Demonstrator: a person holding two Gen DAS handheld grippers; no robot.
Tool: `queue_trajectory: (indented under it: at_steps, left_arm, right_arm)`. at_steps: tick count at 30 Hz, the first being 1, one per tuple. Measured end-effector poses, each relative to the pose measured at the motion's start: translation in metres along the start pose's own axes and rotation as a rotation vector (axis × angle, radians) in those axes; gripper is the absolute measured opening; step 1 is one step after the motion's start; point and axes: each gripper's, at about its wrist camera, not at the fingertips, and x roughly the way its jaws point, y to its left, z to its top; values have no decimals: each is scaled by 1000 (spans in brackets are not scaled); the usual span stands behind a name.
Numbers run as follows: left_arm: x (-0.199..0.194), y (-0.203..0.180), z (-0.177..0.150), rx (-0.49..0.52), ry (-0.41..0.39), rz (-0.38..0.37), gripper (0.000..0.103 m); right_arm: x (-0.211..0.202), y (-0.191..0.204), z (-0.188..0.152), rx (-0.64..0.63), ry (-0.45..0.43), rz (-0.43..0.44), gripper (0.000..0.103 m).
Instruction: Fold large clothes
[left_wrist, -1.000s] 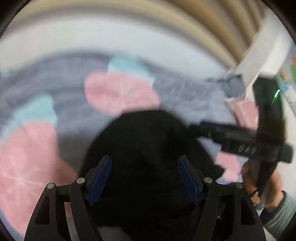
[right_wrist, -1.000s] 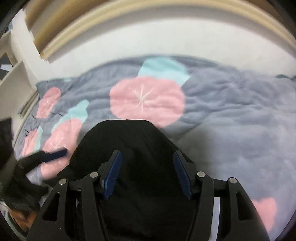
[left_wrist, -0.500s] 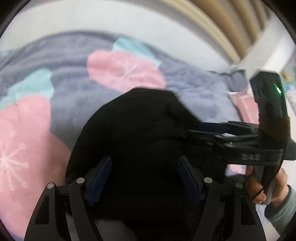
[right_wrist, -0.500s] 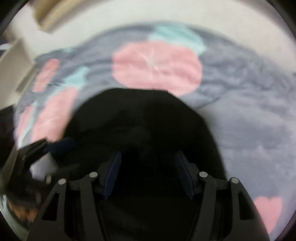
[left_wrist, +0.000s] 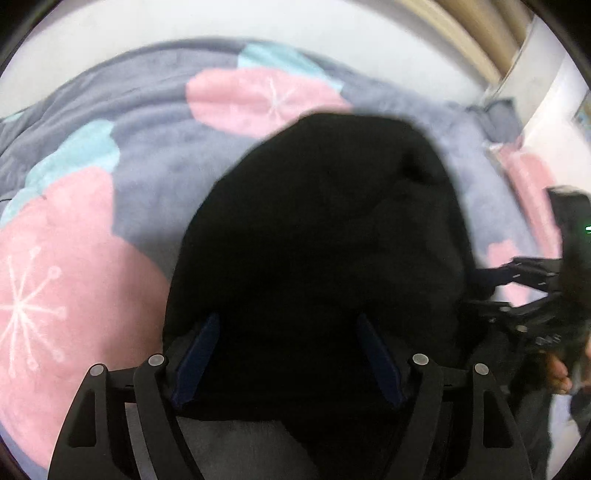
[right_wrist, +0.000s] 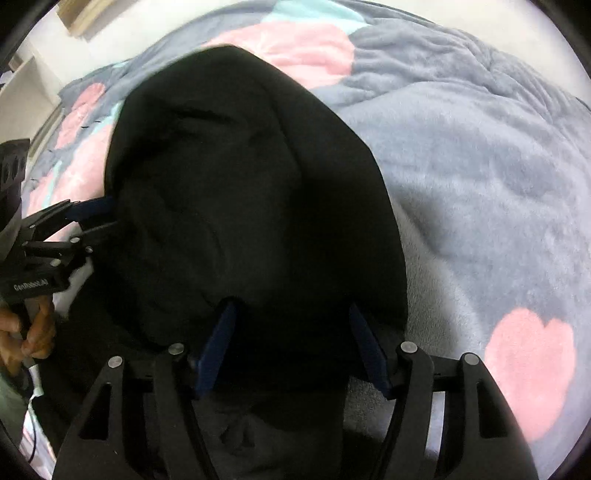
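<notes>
Fabric of the black garment (left_wrist: 325, 236) fills mid-frame on the blanket (right_wrist: 480, 155); your left gripper (left_wrist: 288, 354) and right gripper (right_wrist: 291, 343) have just been opening, jaws apart, cloth between them.

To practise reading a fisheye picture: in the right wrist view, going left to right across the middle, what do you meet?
Left gripper → black garment → grey blanket.

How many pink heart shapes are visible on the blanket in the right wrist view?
1: a pink heart at lower right on the grey blanket. The black garment may hide others.
</notes>
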Motion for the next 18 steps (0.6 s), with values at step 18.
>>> queue_trajectory:
  at_steps: [18]
  left_arm:
    - [18,52,65,-23,93,-157,79]
  right_arm:
    - [9,-33,113,18,31,145,82]
